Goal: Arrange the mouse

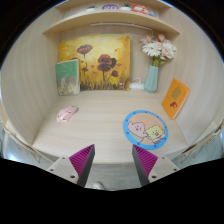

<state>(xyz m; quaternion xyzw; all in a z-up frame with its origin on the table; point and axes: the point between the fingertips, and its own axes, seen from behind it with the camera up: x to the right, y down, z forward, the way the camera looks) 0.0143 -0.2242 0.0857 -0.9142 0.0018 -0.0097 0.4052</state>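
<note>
Tongs (113, 163) gape wide and empty short of a round cartoon mouse pad (146, 129). Well left of the pad, farther back, a small pink mouse (67, 114) lies on the desk (100, 125), seemingly untouched; the arranging looks not yet begun.

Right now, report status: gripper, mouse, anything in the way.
Gripper open, holding nothing. Pink mouse on the desk, ahead and to the left, untouched. Round cartoon mouse pad ahead to the right. Nothing between fingers and mouse.
</note>
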